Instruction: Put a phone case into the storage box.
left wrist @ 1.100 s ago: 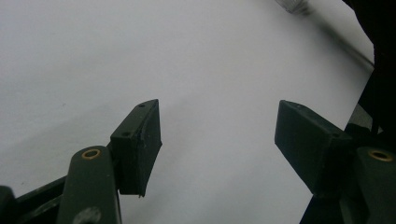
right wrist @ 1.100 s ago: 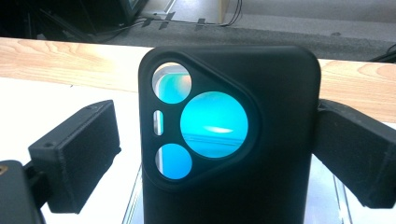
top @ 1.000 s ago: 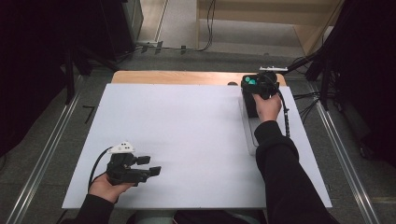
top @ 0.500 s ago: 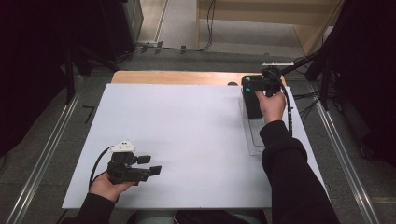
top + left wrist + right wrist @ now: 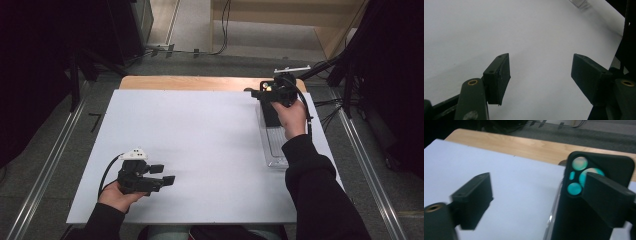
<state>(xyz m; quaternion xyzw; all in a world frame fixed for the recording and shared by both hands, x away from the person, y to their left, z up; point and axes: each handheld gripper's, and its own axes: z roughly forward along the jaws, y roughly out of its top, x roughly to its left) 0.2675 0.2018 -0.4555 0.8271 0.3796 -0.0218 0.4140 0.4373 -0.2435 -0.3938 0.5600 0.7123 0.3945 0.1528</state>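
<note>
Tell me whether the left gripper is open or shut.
Open. The left gripper shows a wide gap between its jaws, with bare white table between them.

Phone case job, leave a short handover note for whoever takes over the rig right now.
Left gripper: open, holding nothing, low over the near left of the white board.
Right gripper: jaws just closing but open, nothing between them; the black phone case sits beside its right jaw, not gripped.
Clear tray: on the board's right edge, with the case at its far end.
Done: nothing visibly finished.
Left: probably grip the case and lift it out.
</note>
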